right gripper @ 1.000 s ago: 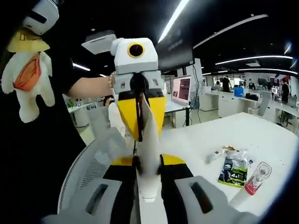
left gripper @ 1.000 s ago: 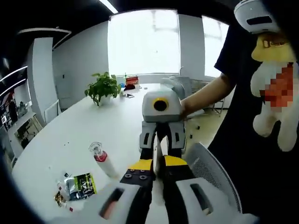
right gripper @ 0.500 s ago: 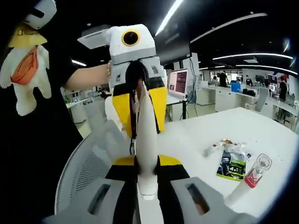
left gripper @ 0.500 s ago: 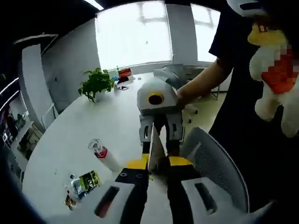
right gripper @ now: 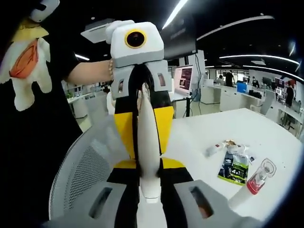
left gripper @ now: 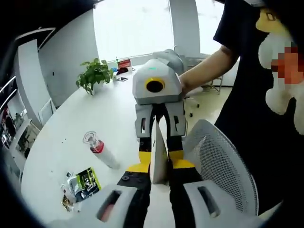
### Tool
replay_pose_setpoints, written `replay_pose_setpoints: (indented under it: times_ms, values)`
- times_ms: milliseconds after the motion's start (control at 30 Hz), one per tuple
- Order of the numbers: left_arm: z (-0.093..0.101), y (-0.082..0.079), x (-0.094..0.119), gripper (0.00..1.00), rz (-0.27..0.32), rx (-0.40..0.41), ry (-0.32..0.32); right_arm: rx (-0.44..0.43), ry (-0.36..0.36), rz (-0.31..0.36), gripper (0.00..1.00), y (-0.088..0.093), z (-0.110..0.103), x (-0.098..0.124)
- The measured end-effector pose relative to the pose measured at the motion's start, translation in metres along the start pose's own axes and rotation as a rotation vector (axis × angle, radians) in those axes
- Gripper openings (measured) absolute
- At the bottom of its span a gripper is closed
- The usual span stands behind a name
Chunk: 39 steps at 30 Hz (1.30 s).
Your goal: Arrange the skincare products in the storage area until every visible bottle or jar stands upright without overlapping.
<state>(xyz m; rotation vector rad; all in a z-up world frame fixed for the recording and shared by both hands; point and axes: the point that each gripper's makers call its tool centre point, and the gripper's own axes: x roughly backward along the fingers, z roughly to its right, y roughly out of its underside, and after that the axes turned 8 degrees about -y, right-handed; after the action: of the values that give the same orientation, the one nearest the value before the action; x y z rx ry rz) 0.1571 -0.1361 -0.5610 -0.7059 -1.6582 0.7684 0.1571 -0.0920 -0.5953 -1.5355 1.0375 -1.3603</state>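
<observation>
I see both grippers meeting in the air above the near edge of the white bench (left gripper: 118, 109), and they hold the same white tube (right gripper: 148, 142) between them. In the right gripper view, the right gripper (right gripper: 148, 173) has its fingers narrow and pressed on the cap end of the tube, while the left gripper (right gripper: 142, 126) comes from the far side and its yellow fingers clamp the flat end. In the left gripper view, the left gripper (left gripper: 157, 173) grips the thin flat end of the tube (left gripper: 158, 156) and the right gripper (left gripper: 159, 142) faces it from the other side. The tube is lifted off the bench and does not touch it. On the bench lies a white bottle with a red collar and a clear cap (left gripper: 99, 151) on its side, and near it a flat green and black sachet (left gripper: 87, 180) with a small tube (right gripper: 213, 149) just beside. A green potted plant (left gripper: 95, 76) stands at the far part of the bench. A white mesh chair (left gripper: 223, 166) is under the grippers, and a person in a black shirt (right gripper: 28, 142) stands behind it.
</observation>
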Motion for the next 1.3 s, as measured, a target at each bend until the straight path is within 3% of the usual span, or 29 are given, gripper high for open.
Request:
replay_pose_setpoints:
  times_ms: [533, 867, 1300]
  values:
    - [-0.012, 0.039, -0.030, 0.18, -0.053, 0.016, 0.000, 0.009, 0.029, -0.065, 0.16, 0.040, 0.021, -0.007]
    - [-0.022, 0.053, -0.042, 0.18, -0.093, -0.014, 0.011, 0.006, 0.042, -0.079, 0.16, 0.054, 0.030, -0.007]
    - [-0.021, 0.065, -0.060, 0.18, -0.142, -0.051, 0.020, -0.013, 0.069, -0.103, 0.17, 0.073, 0.041, -0.006]
